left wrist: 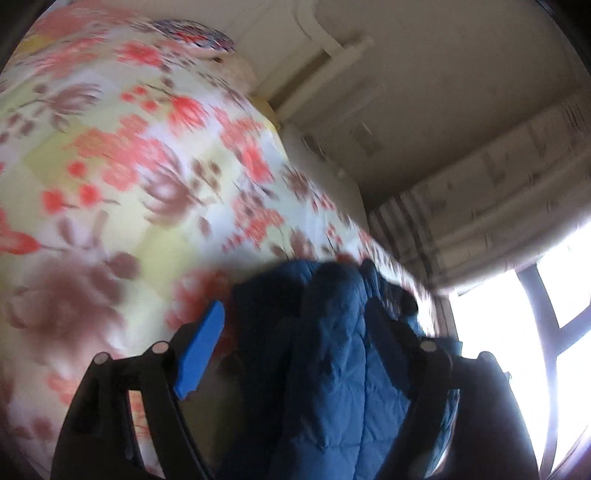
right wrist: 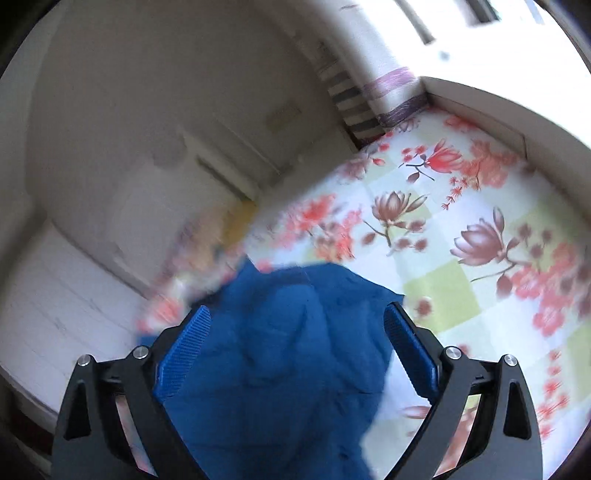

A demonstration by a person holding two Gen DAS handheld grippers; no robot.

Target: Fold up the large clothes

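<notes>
L gripper (left wrist: 295, 325): jaws wide apart, w/ blue pad (left wrist: 201, 350) on its left finger clear of the cloth; the right finger is dark and partly buried in the fabric, so can't tell if it touches. Blue quilted jacket (left wrist: 332, 369) sits bunched between the fingers, not pinched, its folds rising in a hump over the floral sheet (left wrist: 110, 166). View is blurred and tilted. Beyond the sheet: a pillow (left wrist: 195, 33) at the far end, a pale wall, a striped curtain (left wrist: 461, 221) and a bright window (left wrist: 517, 332) at right.

R gripper (right wrist: 297, 325): jaws also spread wide, both blue ribbed pads (right wrist: 184, 354) visible, nothing clamped. The jacket (right wrist: 277, 369) lies under and between the fingers; its left edge reaches the left pad, while a gap of sheet (right wrist: 461, 229) shows beside the right pad. Cloth here looks flatter, w/ a pointed corner toward the right finger. Sheet covers the bed out to a white ledge (right wrist: 480, 96) at the far right; curtain (right wrist: 354, 107) hangs in the corner, wall at left.
</notes>
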